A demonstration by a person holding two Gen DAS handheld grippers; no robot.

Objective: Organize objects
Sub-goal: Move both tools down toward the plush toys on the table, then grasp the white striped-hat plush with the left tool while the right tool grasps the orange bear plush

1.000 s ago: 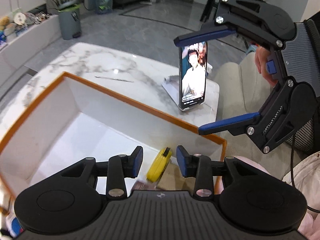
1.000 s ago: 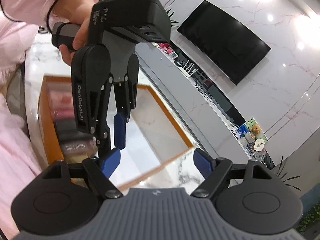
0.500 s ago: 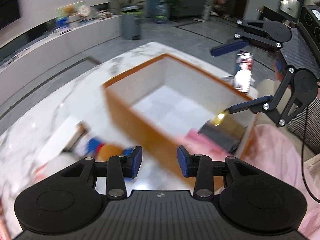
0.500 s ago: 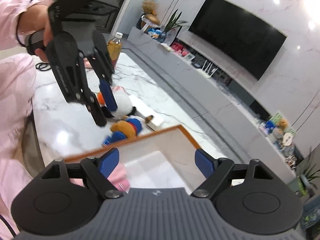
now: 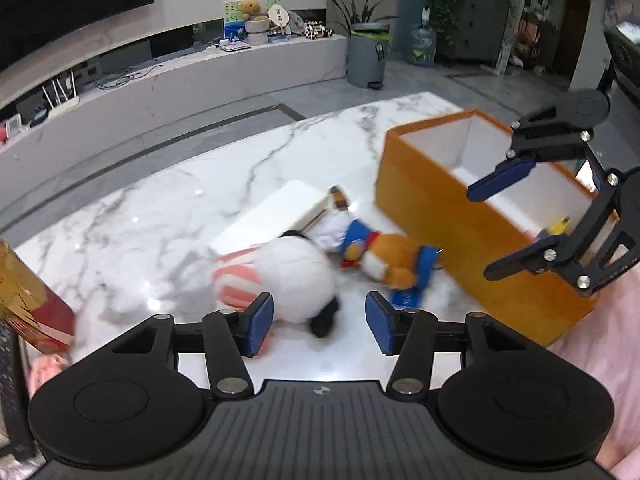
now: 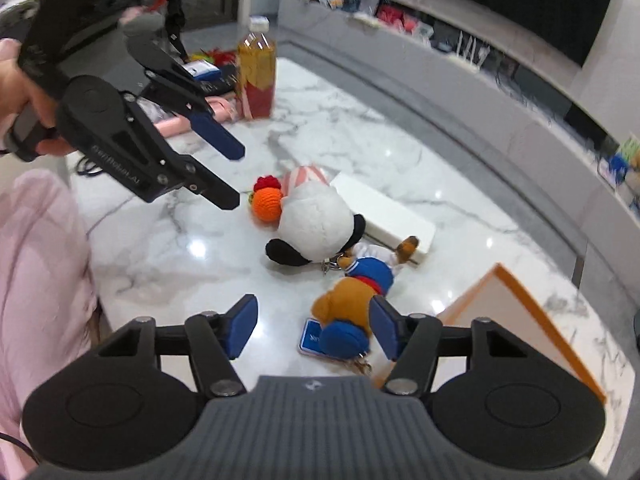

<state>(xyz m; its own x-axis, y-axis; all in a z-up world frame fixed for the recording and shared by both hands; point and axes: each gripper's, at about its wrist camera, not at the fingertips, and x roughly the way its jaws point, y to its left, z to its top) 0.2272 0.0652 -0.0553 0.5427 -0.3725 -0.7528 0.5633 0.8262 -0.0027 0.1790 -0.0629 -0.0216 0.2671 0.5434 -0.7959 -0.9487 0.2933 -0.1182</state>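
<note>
I hold the left hand-held gripper (image 5: 319,322) above the marble surface (image 5: 140,216) with its blue pads spread apart and nothing between them. Just past the pads lies a round white plush with black patches (image 5: 298,276); in the right wrist view it shows black ears or limbs at either end (image 6: 316,226). At its 9 o'clock in the left view a pink-and-white striped piece (image 5: 236,276) presses against it. In the right wrist view an orange crocheted ball (image 6: 266,204) with a red tuft touches the plush at its 10 o'clock.

A brown bear doll in a blue and white outfit (image 5: 380,252) lies at the white plush's 3 o'clock, touching it. In the right wrist view the bear (image 6: 352,292) lies face down, its blue cap over a small blue card (image 6: 310,338). A flat white box (image 5: 276,216) lies beyond both toys, at their 12 o'clock.

The orange box with white inside (image 5: 440,208) stands open at the bear's 3 o'clock, close by. Something small and yellow (image 5: 558,226) shows inside it.

The right hand-held gripper (image 6: 312,330) is also wide open and empty, hanging over the box's near edge in the left view (image 5: 504,224). A bottle of amber drink with a red label (image 6: 256,76) stands upright well apart from the toys, at the 11 o'clock of the right view.
</note>
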